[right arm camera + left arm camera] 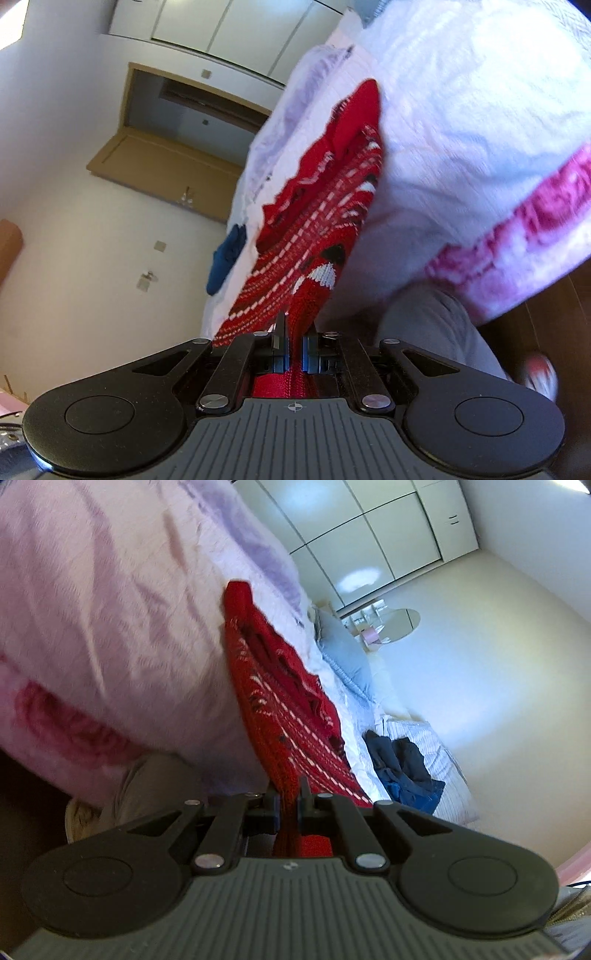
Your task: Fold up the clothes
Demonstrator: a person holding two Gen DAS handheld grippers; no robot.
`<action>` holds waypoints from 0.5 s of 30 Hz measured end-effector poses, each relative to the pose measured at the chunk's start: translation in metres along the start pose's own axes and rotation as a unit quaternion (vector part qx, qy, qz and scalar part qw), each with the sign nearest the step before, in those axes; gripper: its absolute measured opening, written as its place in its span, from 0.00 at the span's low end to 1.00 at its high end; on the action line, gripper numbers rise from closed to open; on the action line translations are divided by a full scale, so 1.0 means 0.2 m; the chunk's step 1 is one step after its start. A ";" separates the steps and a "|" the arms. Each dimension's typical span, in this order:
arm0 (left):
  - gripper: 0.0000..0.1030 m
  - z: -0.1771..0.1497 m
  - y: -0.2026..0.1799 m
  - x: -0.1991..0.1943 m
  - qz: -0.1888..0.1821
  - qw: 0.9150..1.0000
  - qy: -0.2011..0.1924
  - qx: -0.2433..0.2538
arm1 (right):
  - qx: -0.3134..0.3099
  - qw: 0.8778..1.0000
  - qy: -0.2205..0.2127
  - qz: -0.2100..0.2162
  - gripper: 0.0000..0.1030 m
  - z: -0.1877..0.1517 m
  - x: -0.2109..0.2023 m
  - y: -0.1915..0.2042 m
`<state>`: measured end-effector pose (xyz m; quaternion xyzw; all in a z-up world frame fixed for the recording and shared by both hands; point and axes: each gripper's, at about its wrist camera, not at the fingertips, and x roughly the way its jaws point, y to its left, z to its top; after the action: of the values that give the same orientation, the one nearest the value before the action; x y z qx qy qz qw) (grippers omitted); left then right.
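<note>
Both tongs clamped on the red knit sweater (pixel 291 723): left gripper (pixel 289 797) and right gripper (pixel 294 332) each pinch an edge, stretching it over the pink bedspread (pixel 110 627), probably to square it for folding, though blur hides the hem.
</note>
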<state>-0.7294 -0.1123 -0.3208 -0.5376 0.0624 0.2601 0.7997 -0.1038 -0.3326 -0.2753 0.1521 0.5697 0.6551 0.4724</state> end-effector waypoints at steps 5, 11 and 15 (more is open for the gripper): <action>0.05 0.14 -0.02 0.07 -0.019 0.999 0.004 -0.026 | -0.005 1.000 0.011 0.008 0.04 0.10 -0.02 0.05; 0.06 0.60 -0.10 0.36 -0.043 0.998 -0.001 -0.040 | -0.023 0.999 0.010 0.041 0.05 0.50 0.09 0.21; 0.07 0.95 -0.12 0.64 -0.053 0.997 0.002 -0.053 | -0.004 0.999 0.009 0.047 0.05 0.90 0.30 0.23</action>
<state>-0.6413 0.0958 -0.2703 -0.5825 0.0211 0.2190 0.7825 -0.0231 -0.1718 -0.1994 0.1712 0.5636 0.6803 0.4362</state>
